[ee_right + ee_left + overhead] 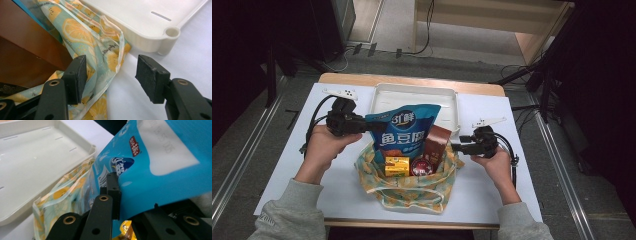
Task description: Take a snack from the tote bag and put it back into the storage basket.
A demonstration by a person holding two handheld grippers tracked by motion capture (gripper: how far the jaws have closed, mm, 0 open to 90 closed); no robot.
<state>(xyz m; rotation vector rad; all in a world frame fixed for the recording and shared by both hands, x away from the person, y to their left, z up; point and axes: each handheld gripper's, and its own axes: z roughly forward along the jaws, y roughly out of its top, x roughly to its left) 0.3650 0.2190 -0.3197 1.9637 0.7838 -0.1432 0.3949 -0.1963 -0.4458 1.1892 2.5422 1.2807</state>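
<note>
A blue snack pouch [404,127] stands tall out of a lemon-print cloth bag [412,192] in the middle of the table. My left gripper [371,125] is shut on the pouch's left edge; in the left gripper view the pouch [160,150] is pinched between the jaws of that gripper [120,192], above the cloth bag [65,195]. My right gripper [455,146] stands open at the bag's right rim. In the right gripper view its jaws [112,75] straddle the edge of the bag's cloth [82,30] without pressing on it, beside a brown pouch [25,42].
The bag also holds the brown pouch [437,142], a yellow box [396,166] and a red round item [421,166]. A white tray [412,92] lies right behind the bag. The white tabletop [287,150] spreads to both sides.
</note>
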